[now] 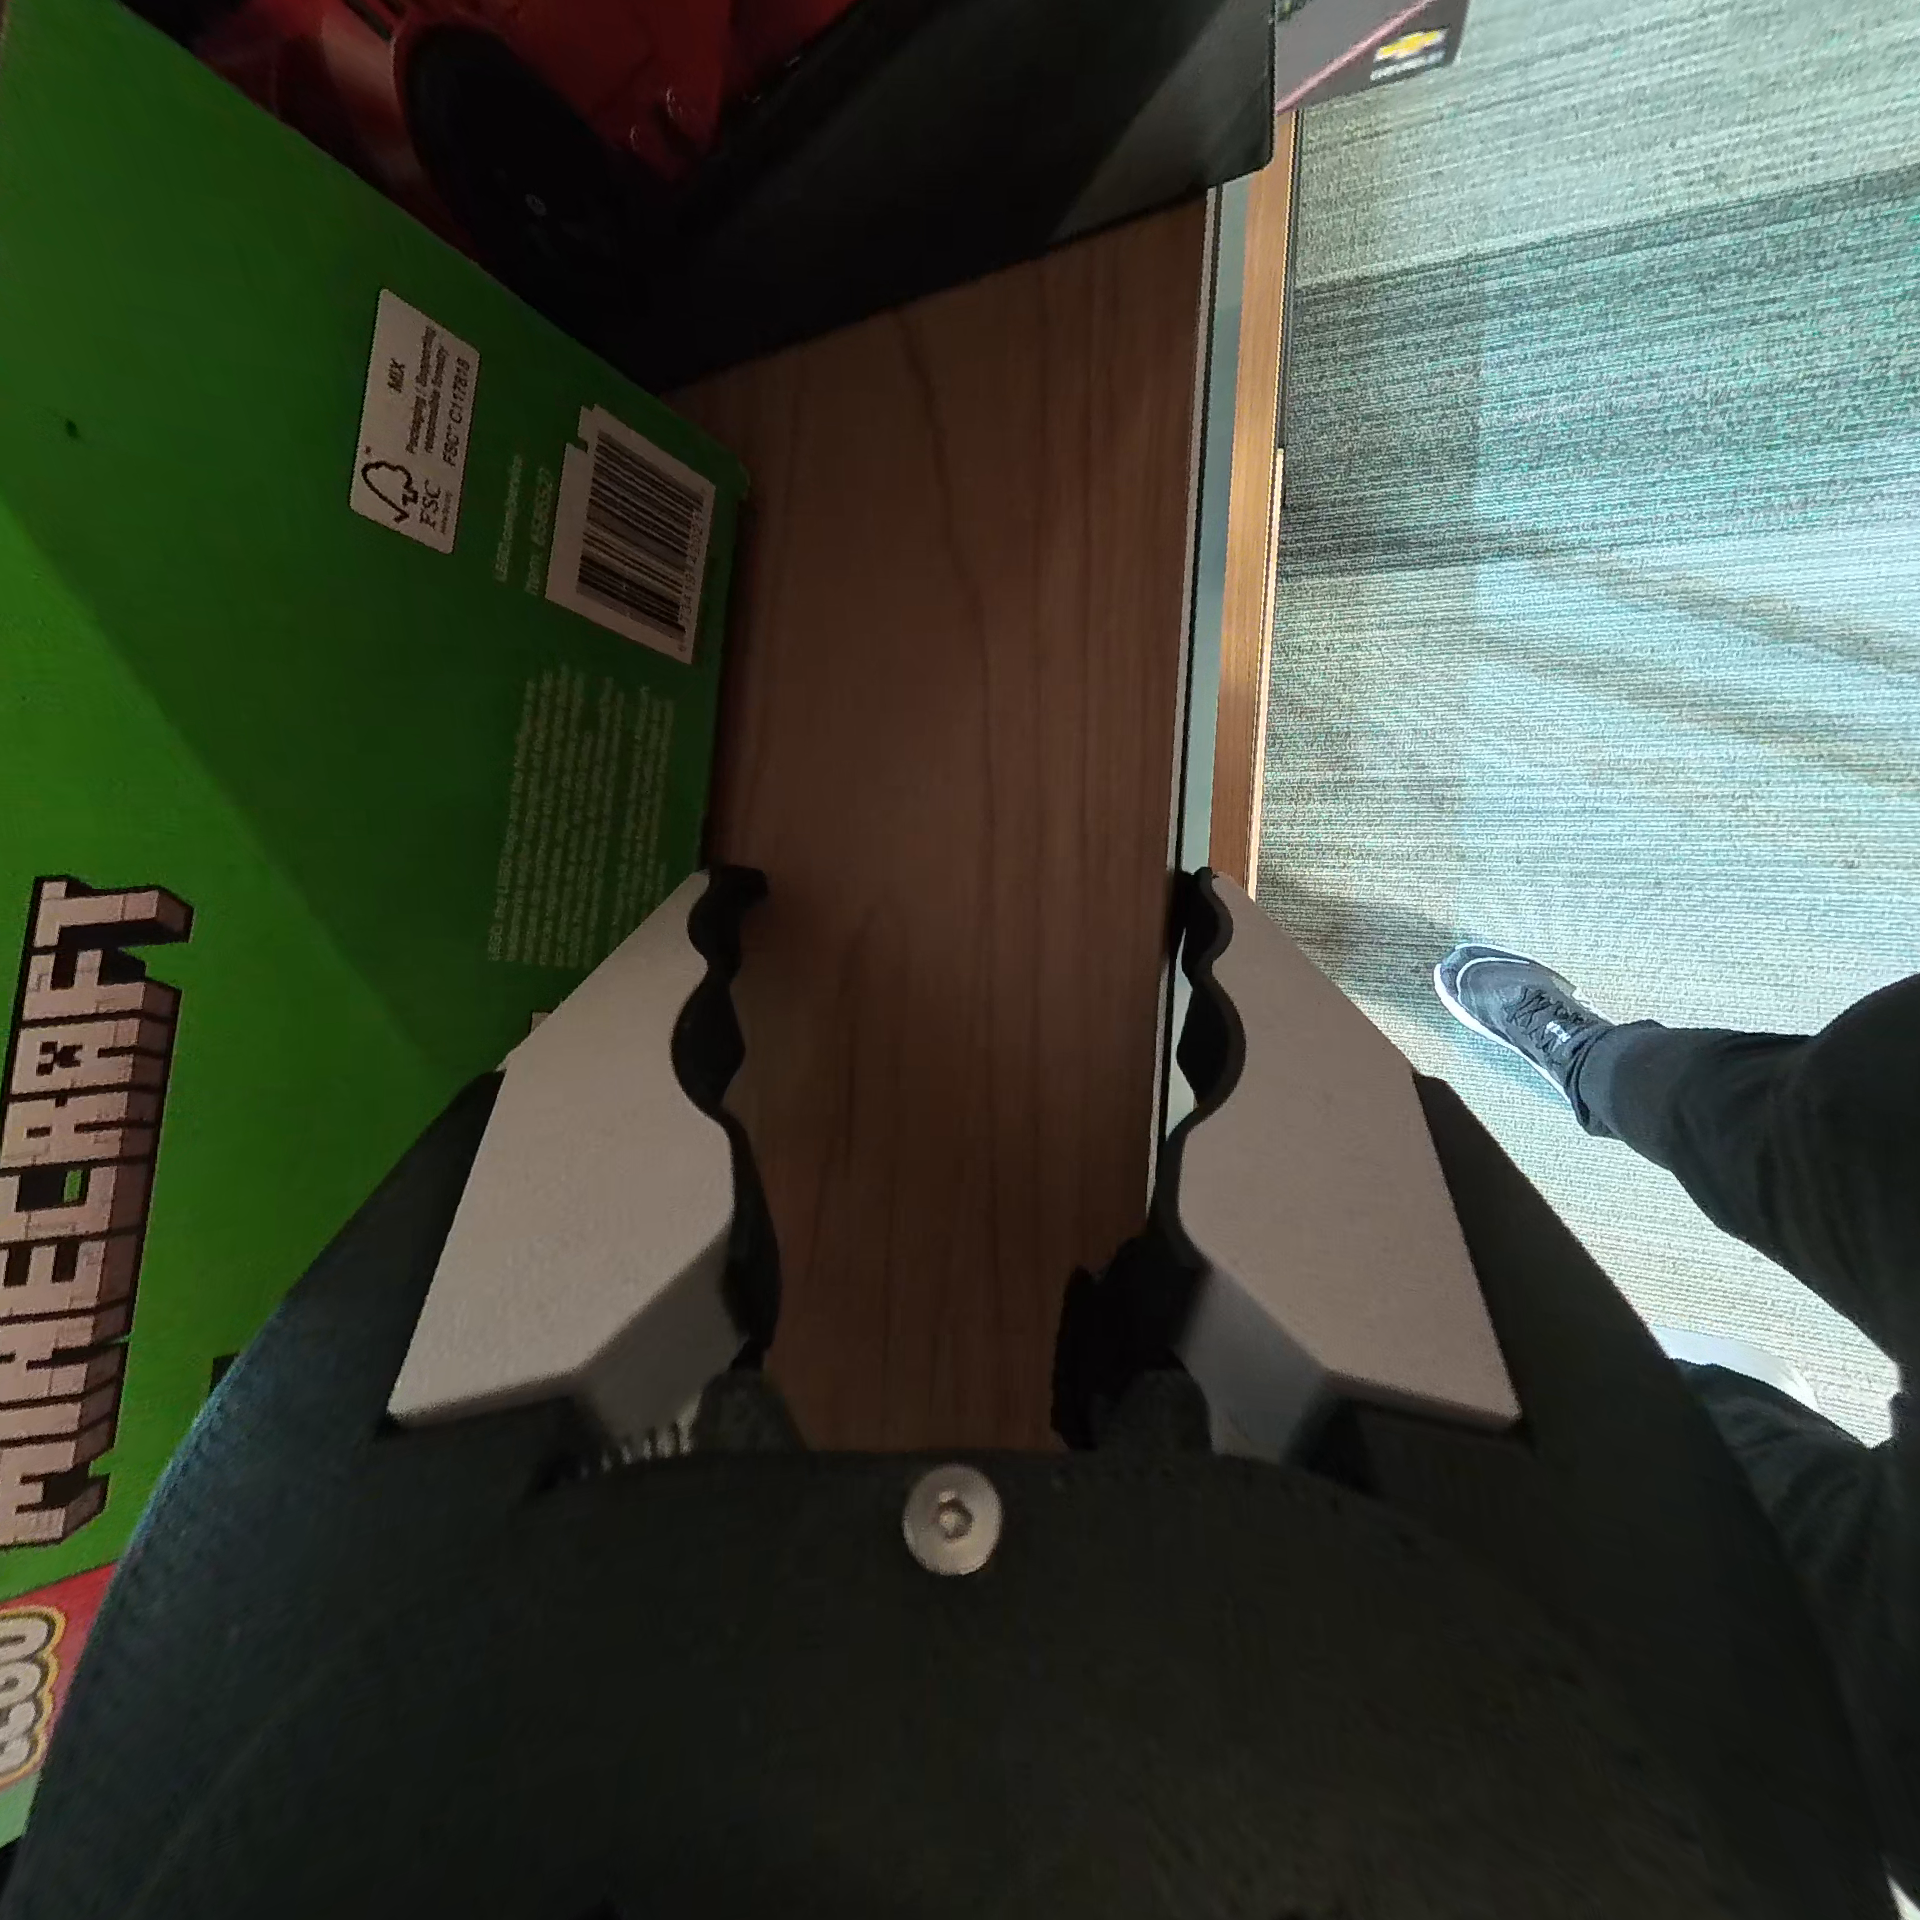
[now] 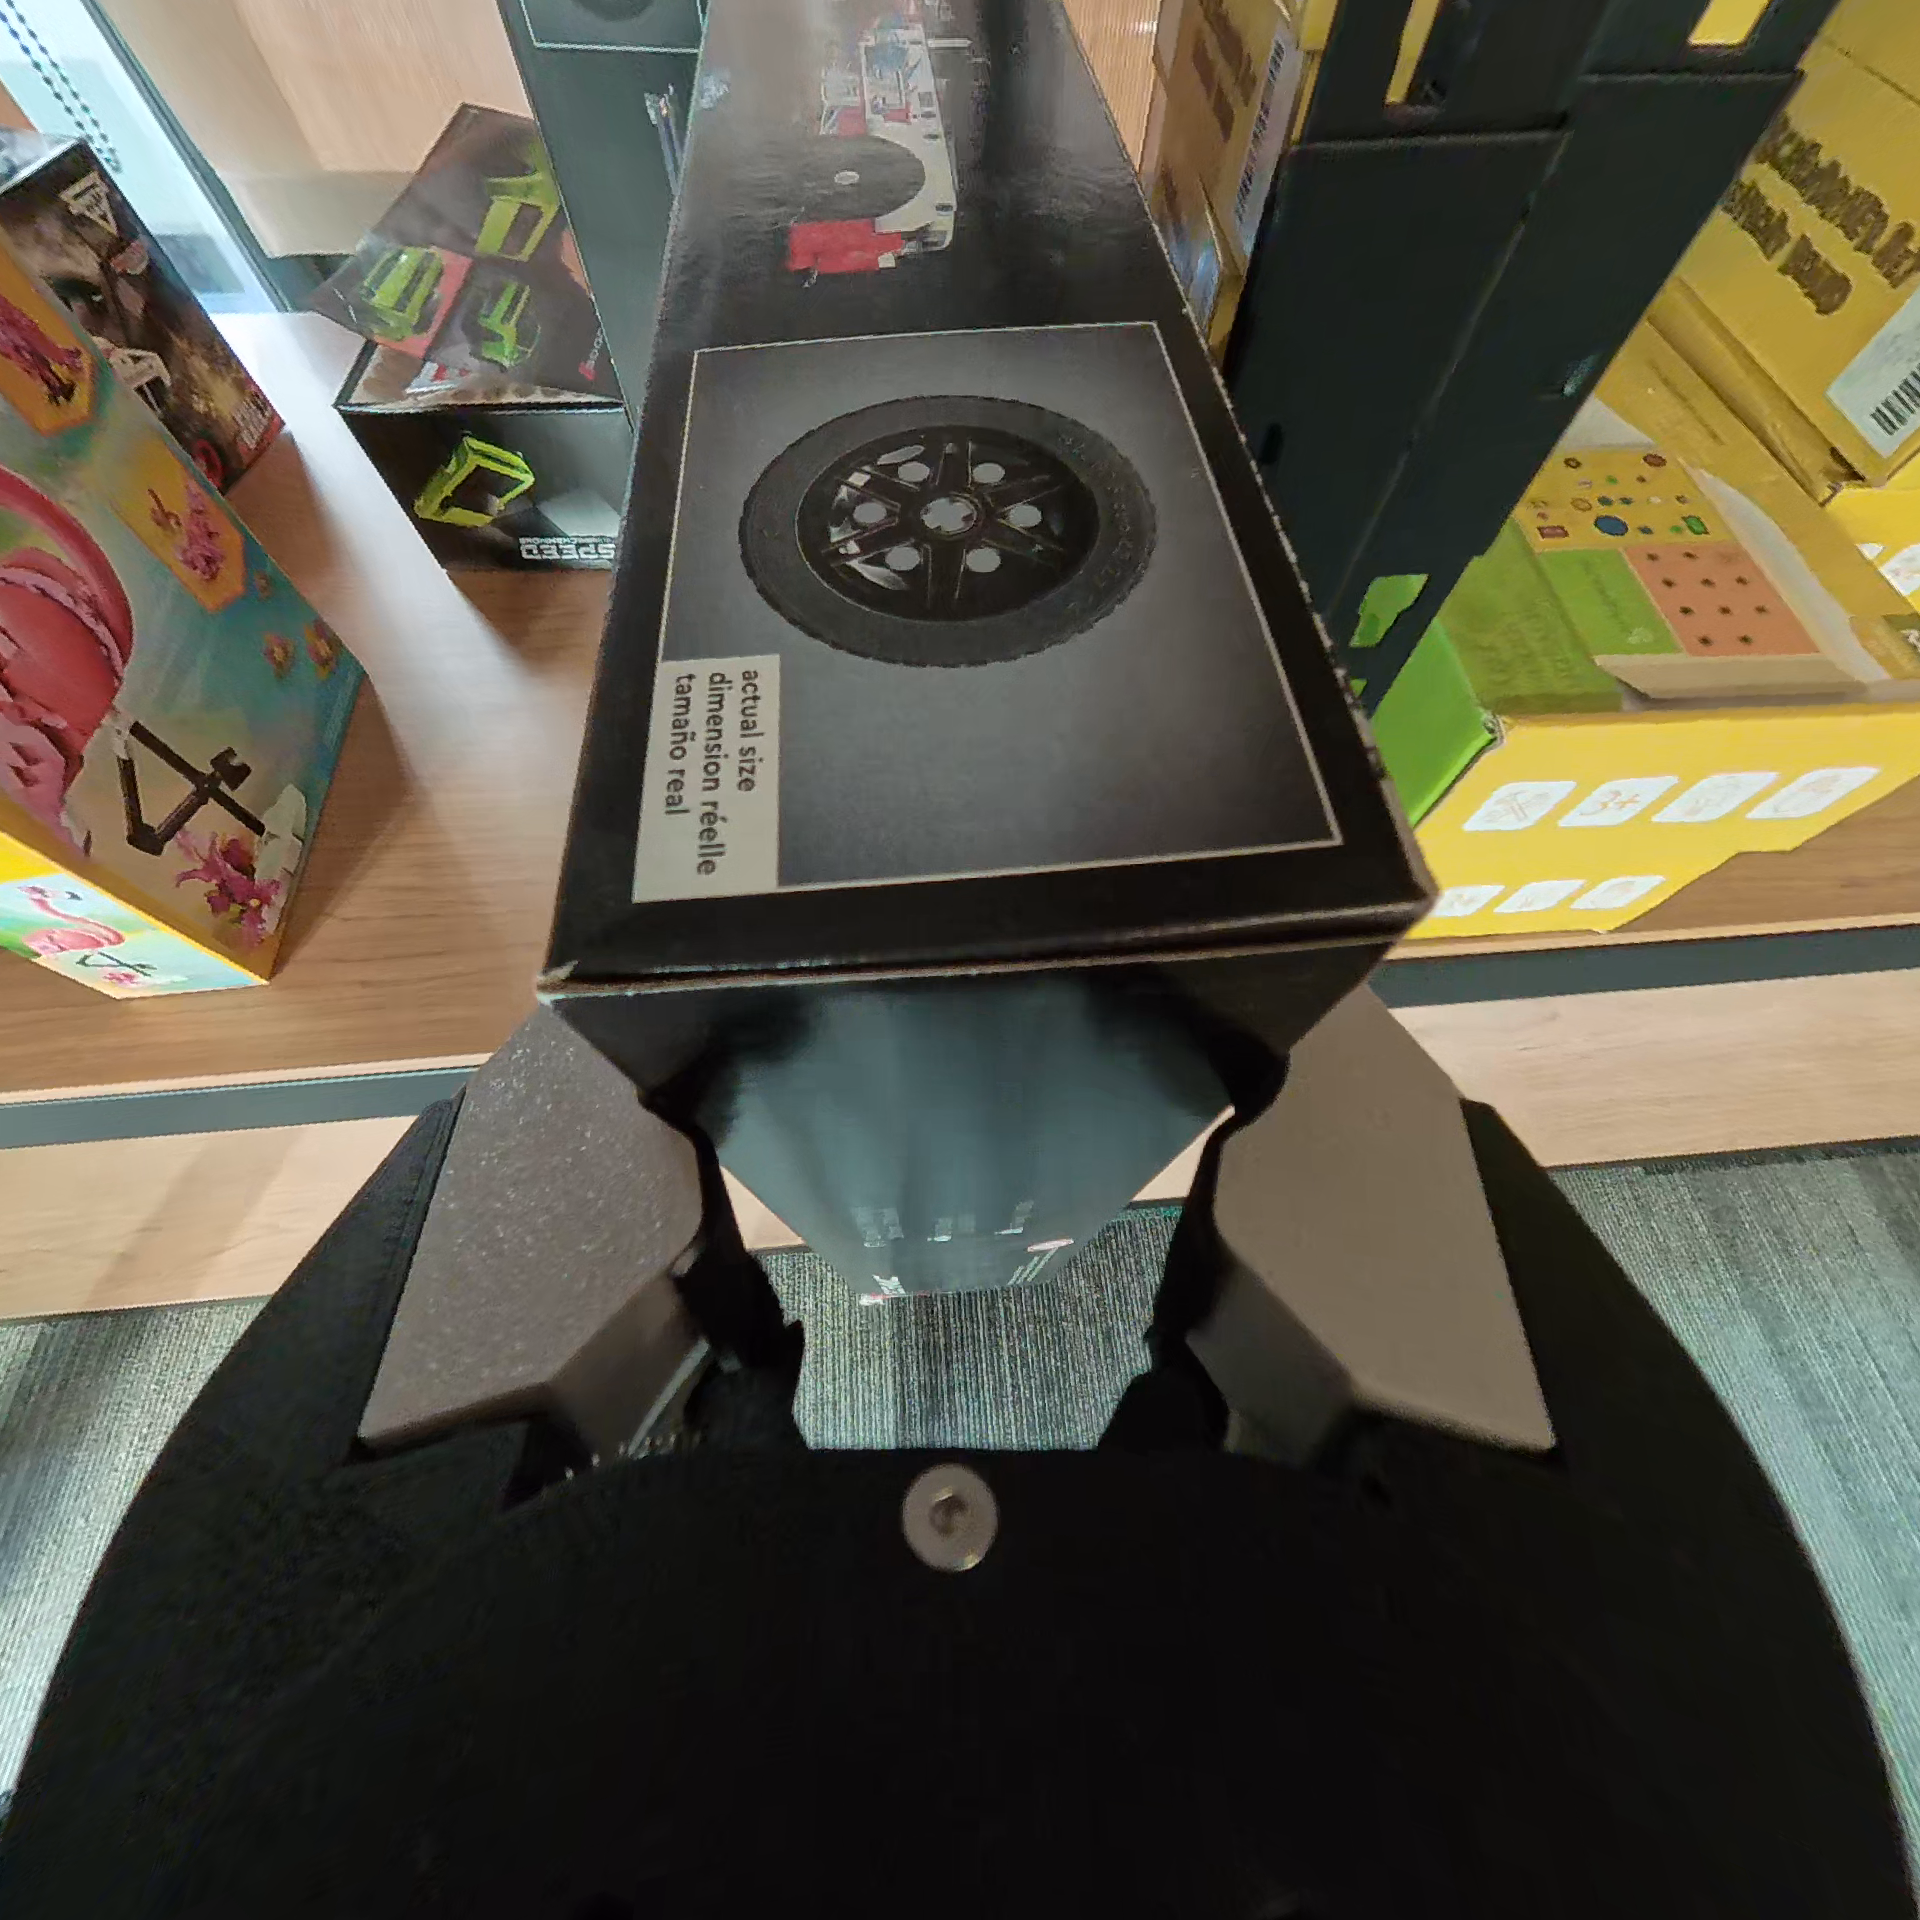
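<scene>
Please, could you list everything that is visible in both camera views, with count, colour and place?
Green box: one, left view, beside left gripper.
Dark box: one, left view, behind green box.
Wooden shelf: one, brown, under left gripper.
Carpet: grey, floor.
Black box: one long, between right fingers.
Colourful box: one, shelf left.
Black box with green cars: one, behind.
Yellow boxes: several, right.
Leg and shoe: one, black.
Left gripper: open, empty.
Right gripper: holds black box.
</scene>
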{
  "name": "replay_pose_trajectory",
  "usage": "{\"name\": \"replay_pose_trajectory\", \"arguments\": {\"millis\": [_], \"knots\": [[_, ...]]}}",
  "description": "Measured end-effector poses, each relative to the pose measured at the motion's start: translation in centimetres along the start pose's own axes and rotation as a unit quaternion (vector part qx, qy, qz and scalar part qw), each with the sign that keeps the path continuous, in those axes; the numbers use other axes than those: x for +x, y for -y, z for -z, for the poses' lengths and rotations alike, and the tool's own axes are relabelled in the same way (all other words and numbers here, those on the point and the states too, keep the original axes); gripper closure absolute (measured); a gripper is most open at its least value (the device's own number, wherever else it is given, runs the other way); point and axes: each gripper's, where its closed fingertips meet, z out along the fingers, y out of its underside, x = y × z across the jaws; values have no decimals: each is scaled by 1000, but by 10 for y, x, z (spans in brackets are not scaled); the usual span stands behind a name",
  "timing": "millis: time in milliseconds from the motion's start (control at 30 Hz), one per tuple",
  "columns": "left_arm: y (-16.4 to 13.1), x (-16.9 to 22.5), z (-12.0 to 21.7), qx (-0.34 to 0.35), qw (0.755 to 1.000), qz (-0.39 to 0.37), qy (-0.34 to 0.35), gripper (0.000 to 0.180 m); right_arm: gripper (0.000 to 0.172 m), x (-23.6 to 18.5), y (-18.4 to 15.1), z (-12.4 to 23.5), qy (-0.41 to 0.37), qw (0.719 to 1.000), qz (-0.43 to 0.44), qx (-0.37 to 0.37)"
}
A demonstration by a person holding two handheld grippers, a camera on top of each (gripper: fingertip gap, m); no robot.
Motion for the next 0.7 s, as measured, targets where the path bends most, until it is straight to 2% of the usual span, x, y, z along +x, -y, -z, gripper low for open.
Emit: {"name": "replay_pose_trajectory", "arguments": {"millis": [200,700], "knots": [[0,0,0,0,1000,-1,-1,95,70,-3,-9,15,-14,1000,-2,0],[0,0,0,0,1000,1,1,95,70,-5,-9,15,-19,1000,-6,0]]}}
